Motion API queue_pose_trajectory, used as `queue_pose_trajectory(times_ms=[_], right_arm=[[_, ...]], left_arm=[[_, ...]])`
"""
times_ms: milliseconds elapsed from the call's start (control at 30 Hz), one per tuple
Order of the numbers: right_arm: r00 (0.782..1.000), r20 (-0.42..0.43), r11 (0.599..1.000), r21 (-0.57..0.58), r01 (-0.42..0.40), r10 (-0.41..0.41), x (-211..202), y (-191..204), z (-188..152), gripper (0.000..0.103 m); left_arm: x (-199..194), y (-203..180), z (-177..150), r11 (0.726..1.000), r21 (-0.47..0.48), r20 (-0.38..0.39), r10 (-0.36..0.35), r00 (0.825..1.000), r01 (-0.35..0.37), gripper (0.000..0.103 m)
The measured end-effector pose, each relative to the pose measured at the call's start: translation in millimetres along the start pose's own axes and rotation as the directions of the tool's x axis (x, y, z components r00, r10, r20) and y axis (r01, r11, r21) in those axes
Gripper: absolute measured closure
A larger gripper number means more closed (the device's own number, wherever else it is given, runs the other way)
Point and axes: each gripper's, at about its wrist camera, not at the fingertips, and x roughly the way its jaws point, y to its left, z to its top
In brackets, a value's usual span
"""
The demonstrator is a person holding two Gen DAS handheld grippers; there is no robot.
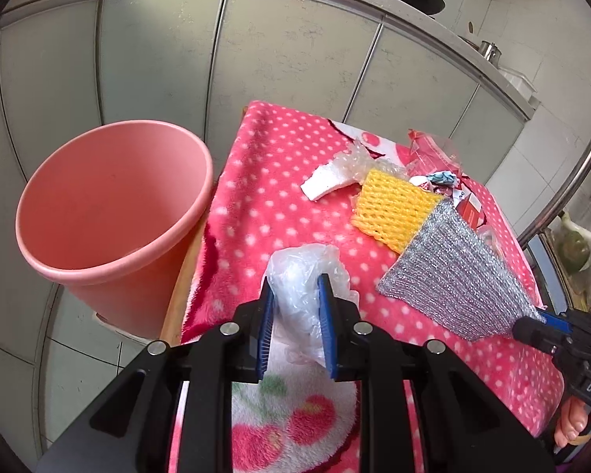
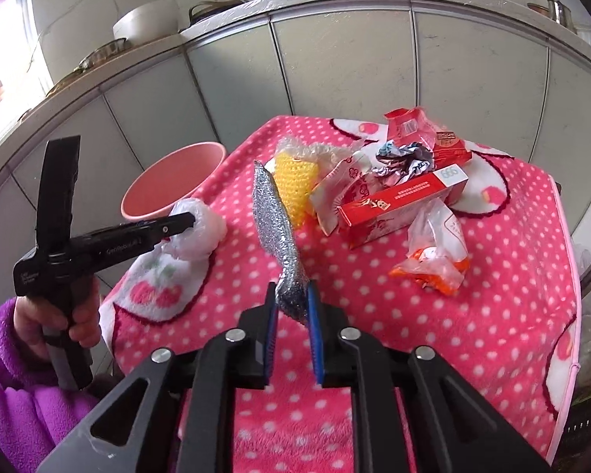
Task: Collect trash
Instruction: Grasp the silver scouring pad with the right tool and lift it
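Left hand-held gripper (image 1: 295, 287) clamps a clear plastic bag (image 1: 303, 272); right hand-held gripper (image 2: 291, 295) grips a silver scrubbing cloth (image 2: 274, 220) beside the pink bin (image 1: 110, 213)

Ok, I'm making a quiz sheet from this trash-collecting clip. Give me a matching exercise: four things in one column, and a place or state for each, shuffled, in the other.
Things:
1. clear plastic bag
2. silver scouring cloth
3. pink bin
4. red carton

Places or states:
A. lying on the dotted blanket among wrappers
B. between the jaws of the right gripper
C. standing beside the table, open
D. between the jaws of the left gripper

Pairs: 1-D, 2-B, 3-C, 4-A
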Motion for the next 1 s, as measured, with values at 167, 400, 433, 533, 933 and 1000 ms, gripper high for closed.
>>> queue_pose_trajectory(times_ms=[167,400,433,533,933,1000], right_arm=[[1.000,0.027,1.000,-0.006,-0.005,0.005,-13,0,8,0.061],[0.994,-0.029,0.994,0.004,-0.107,0.107,2,7,34,0.061],[0.992,-0.054,0.993,0.002,-0.116,0.116,8,10,35,0.061],[0.986,-0.125,0.991,-0.054,-0.120,0.113,27,18,30,0.060],[0.967,-0.249,0.994,-0.073,-0.079,0.058,74,-3,14,0.073],[0.966,-0.254,0.992,-0.092,-0.081,0.055,73,2,11,0.077]], left_arm=[[0,-1,-1,1.000,0.005,0.001,-0.003,1.000,0.003,0.082],[1,-3,-2,1.000,0.012,0.000,-0.008,1.000,0.008,0.082],[1,-2,-2,1.000,0.011,-0.001,-0.008,1.000,0.008,0.082],[1,0,-3,1.000,0.003,-0.002,-0.010,1.000,0.010,0.082],[3,0,-4,1.000,-0.002,-0.007,-0.015,1.000,0.015,0.082],[3,-1,-4,1.000,0.001,-0.008,-0.013,1.000,0.013,0.082]])
